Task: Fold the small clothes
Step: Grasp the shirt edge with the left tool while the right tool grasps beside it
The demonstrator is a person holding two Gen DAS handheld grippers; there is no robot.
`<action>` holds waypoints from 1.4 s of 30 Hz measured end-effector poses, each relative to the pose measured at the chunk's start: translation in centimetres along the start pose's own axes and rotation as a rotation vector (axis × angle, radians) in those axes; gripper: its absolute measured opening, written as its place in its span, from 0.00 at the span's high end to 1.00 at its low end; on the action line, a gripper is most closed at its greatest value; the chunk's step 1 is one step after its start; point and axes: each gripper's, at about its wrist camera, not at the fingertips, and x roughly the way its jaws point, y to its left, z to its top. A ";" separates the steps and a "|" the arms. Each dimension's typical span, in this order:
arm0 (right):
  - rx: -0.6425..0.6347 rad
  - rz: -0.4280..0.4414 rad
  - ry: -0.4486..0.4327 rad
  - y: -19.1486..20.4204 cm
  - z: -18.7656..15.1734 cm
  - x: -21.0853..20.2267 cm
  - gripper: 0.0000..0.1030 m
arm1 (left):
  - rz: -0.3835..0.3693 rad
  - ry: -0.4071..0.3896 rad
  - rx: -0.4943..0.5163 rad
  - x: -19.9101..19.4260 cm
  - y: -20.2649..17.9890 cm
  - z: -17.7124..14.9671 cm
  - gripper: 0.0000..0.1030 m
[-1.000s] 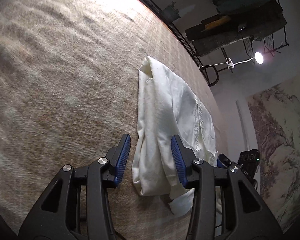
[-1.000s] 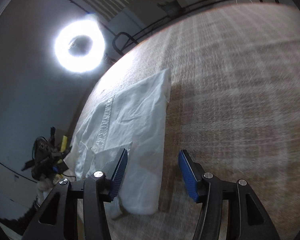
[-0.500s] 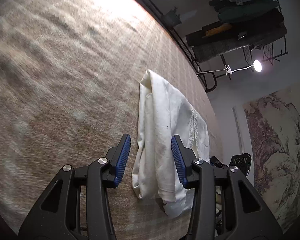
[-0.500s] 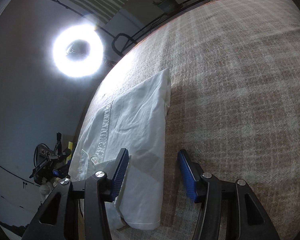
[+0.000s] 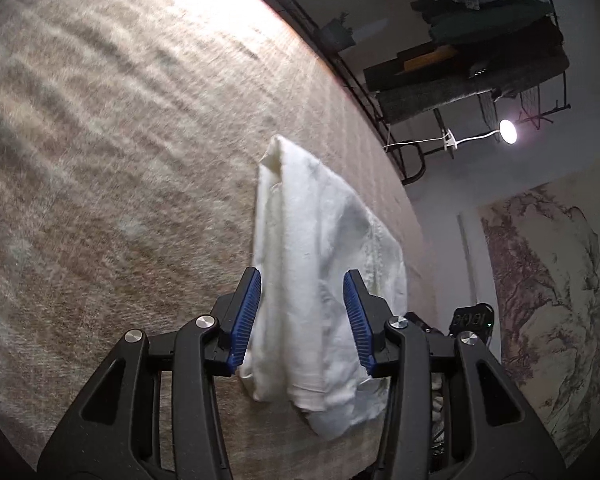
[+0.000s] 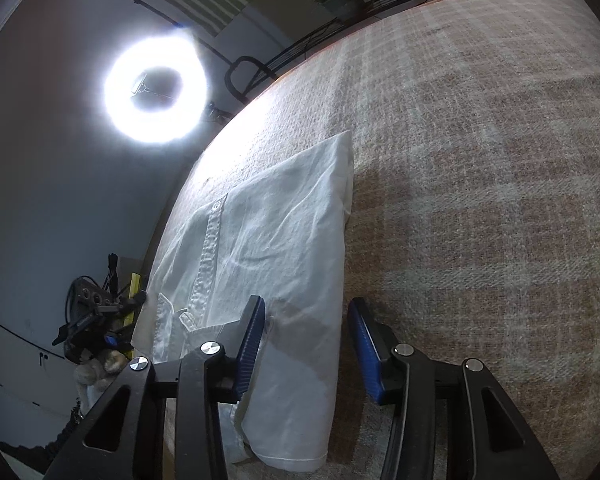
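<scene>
- My right gripper, black arms with ribbed blue pads, points down over a folded white button-front shirt of thin creased cotton.
- Its jaws have just been closing; they stand apart, with the shirt's near right edge lying between them below and neither pad clearly pressing the cloth.
- The shirt lies flat on a beige and pink checked woven blanket, its button placket running up the left half.
- A bright white ring light glares at upper left.
- Dark cabled gear sits beyond the blanket's left edge, too dim for me to identify.
</scene>
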 end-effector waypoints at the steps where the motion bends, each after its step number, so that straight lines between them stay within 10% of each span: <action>1: 0.000 -0.001 -0.001 0.0 -0.1 0.1 0.55 | -0.002 0.001 0.013 0.0 -0.3 0.2 0.49; 9: -0.015 -0.011 0.001 0.4 -0.2 0.8 0.56 | 0.149 0.056 0.067 3.0 -0.7 0.7 0.48; 16: -0.036 -0.028 0.008 0.4 -0.1 0.8 0.57 | 0.108 0.048 0.026 2.5 0.9 0.3 0.56; 18: -0.019 -0.019 0.000 0.5 0.0 1.0 0.57 | 0.091 0.073 0.021 3.1 0.8 0.1 0.74; 24: -0.052 -0.054 0.013 2.0 -0.1 2.2 0.76 | 0.151 0.042 0.088 3.4 -1.5 -0.4 0.87; 42: -0.323 -0.200 -0.113 9.8 2.4 -4.0 0.91 | 0.087 -0.016 0.322 4.9 -12.8 2.0 0.90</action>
